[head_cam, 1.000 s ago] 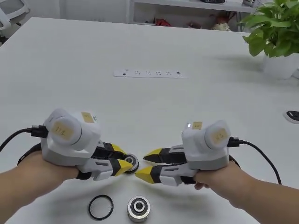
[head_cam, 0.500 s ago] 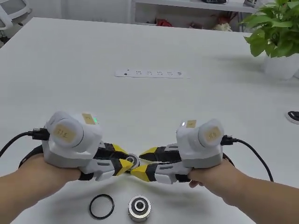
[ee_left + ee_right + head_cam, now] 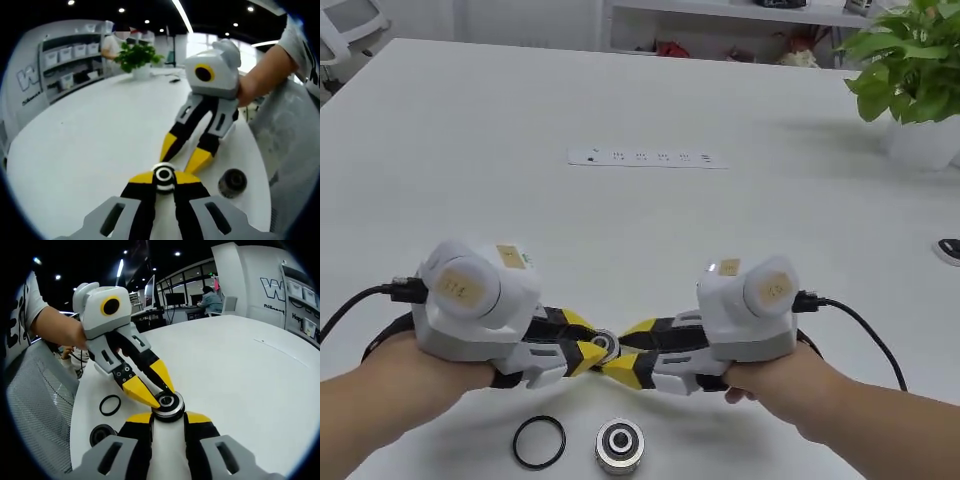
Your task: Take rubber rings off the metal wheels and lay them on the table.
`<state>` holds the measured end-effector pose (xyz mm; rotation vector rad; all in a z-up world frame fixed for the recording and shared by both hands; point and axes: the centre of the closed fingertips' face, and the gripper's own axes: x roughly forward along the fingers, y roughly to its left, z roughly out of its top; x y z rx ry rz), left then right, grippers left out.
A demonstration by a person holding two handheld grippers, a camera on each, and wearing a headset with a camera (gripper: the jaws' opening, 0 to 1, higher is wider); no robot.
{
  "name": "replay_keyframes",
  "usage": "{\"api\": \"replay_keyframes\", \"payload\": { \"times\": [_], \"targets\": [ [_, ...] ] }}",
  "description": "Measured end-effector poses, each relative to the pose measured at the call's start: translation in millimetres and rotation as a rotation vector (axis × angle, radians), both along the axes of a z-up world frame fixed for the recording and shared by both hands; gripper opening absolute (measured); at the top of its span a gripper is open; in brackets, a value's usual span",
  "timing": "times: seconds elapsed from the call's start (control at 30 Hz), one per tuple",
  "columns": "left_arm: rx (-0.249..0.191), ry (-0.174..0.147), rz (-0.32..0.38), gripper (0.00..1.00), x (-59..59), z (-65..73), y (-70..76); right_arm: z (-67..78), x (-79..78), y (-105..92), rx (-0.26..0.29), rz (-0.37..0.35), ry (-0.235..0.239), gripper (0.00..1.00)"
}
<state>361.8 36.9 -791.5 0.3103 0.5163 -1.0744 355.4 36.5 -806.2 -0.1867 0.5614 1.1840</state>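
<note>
My left gripper [image 3: 592,352] is shut on a small metal wheel [image 3: 604,345] and holds it just above the table's near edge. The wheel still carries its black rubber ring [image 3: 168,409]. My right gripper [image 3: 616,362] meets it from the right, its yellow tips pressed against either side of that ring. In the left gripper view the wheel [image 3: 164,176] sits between my own tips, with the right gripper [image 3: 184,156] straddling it from beyond. A loose rubber ring [image 3: 539,441] lies flat on the table below my hands, beside a bare metal wheel [image 3: 619,445].
A white power strip [image 3: 645,157] lies across the middle of the table. A potted plant [image 3: 910,70] stands at the far right, and a small black object [image 3: 950,248] lies at the right edge. Cables trail from both grippers towards me.
My right gripper has moved left to the wheel and its jaws have narrowed from wide open onto the ring. The left gripper has kept still with the wheel.
</note>
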Motion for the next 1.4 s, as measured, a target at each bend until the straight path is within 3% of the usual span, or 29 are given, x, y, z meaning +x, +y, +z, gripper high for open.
{"api": "replay_keyframes", "payload": {
  "times": [0.27, 0.47, 0.73, 1.4],
  "targets": [
    [-0.004, 0.000, 0.010, 0.14, 0.2, -0.1, 0.0, -0.4, -1.6, -3.6, -0.007, 0.000, 0.004, 0.17],
    [-0.004, 0.003, 0.011, 0.14, -0.2, -0.3, -0.2, -2.4, -0.1, -7.8, -0.008, -0.014, 0.019, 0.06],
    [-0.001, -0.002, 0.013, 0.14, 0.4, -0.5, -0.2, -2.5, 0.5, -8.8, 0.000, -0.032, 0.033, 0.03],
    [0.033, -0.014, 0.005, 0.13, -1.5, -1.3, -0.7, 2.3, 0.4, -11.8, 0.047, -0.087, 0.117, 0.00]
  ]
}}
